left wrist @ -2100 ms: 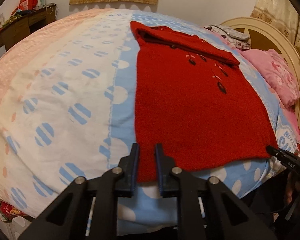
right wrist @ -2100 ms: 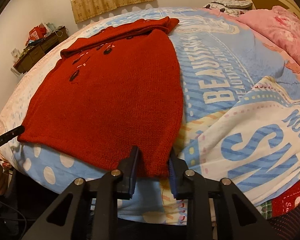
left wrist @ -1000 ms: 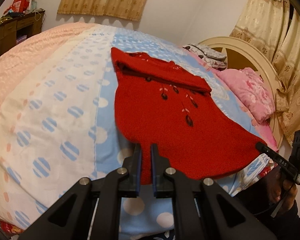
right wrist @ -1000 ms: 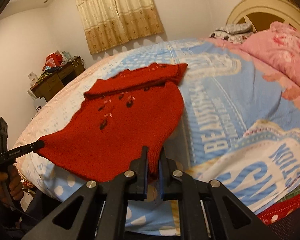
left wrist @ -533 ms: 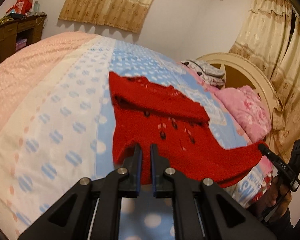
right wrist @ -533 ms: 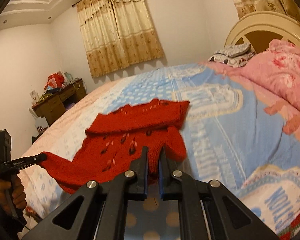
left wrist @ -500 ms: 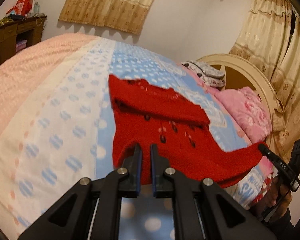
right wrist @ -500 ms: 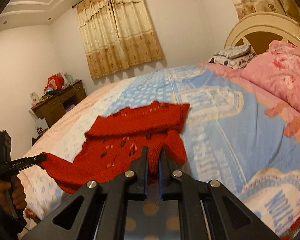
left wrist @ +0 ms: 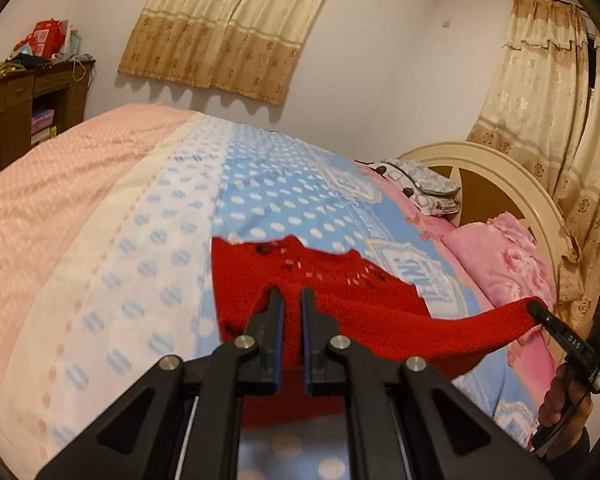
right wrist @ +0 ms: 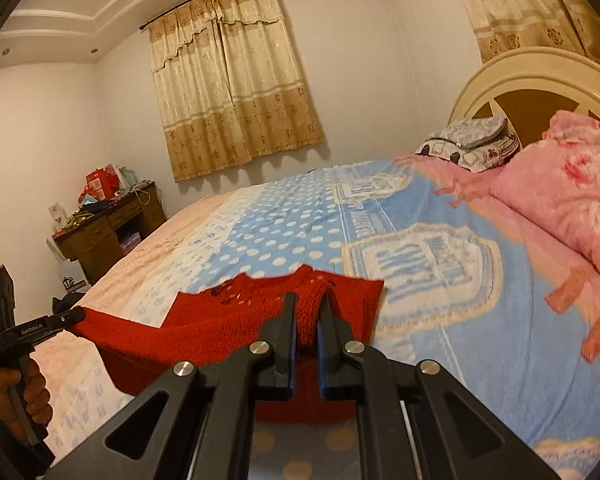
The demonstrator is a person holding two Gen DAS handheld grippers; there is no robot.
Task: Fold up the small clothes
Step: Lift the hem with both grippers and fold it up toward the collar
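A red knitted sweater (left wrist: 340,292) with small dark and pale motifs lies on the bed, its near hem lifted off the cover. My left gripper (left wrist: 290,298) is shut on the hem's left corner. My right gripper (right wrist: 309,304) is shut on the right corner, with knit bunched between the fingers. The hem hangs stretched between both grippers above the sweater's far part (right wrist: 268,292). The right gripper also shows in the left wrist view (left wrist: 540,312), the left gripper in the right wrist view (right wrist: 72,314).
The bed has a blue, white and pink dotted cover (left wrist: 148,216). Pink pillows (right wrist: 572,184) and a cream headboard (right wrist: 532,76) stand at the right. A wooden desk (right wrist: 108,228) with clutter stands by the far left wall. Curtains (right wrist: 236,100) hang behind the bed.
Both grippers have lifted the sweater's near hem and carried it forward over the body toward the collar. The visible flat part of the sweater has shrunk.
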